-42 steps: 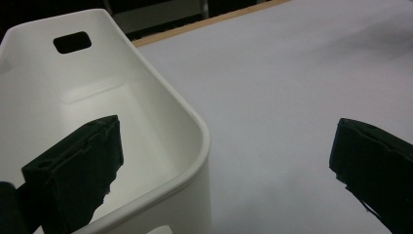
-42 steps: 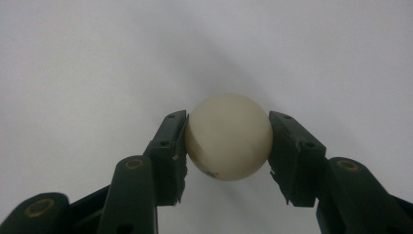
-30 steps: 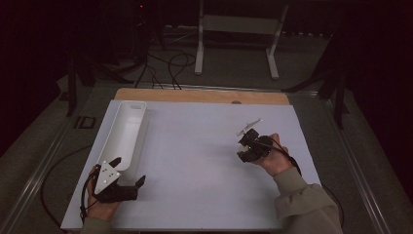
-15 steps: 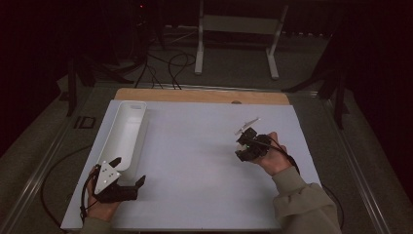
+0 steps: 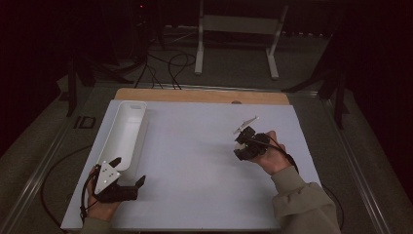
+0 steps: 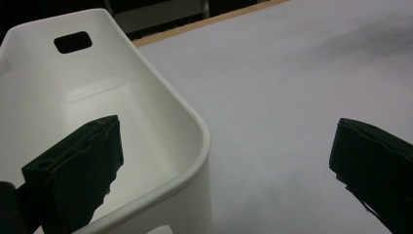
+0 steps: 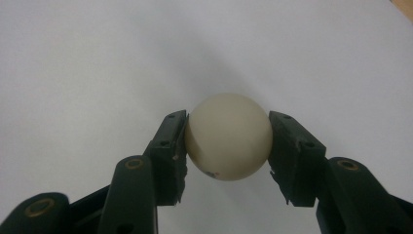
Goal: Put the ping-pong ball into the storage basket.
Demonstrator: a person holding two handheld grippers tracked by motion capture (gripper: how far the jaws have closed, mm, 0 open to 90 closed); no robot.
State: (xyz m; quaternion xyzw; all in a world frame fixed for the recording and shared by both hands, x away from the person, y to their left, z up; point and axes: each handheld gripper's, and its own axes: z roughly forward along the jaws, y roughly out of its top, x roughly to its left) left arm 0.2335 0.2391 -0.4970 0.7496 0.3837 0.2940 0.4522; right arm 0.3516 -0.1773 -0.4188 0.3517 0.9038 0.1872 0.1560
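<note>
Cream-white, one ball (image 7: 228, 136) sits clamped between the right claw (image 7: 228, 141) pads, pressed on both sides, above the white bench (image 5: 195, 161) at its right half. One left claw (image 6: 229, 165) stands wide with nothing in it, one jaw inside the near end of the single white bin (image 6: 160, 122), the other over bare bench. Broad open sheet lies between both claws; the wooden far edge (image 5: 199, 95) runs behind.

White sheet (image 5: 195, 161) covers the worktop (image 5: 204, 95), wooden edge showing at the back; a metal stand (image 5: 238, 24) and cables (image 5: 165, 66) on the floor (image 5: 302, 73) behind.
</note>
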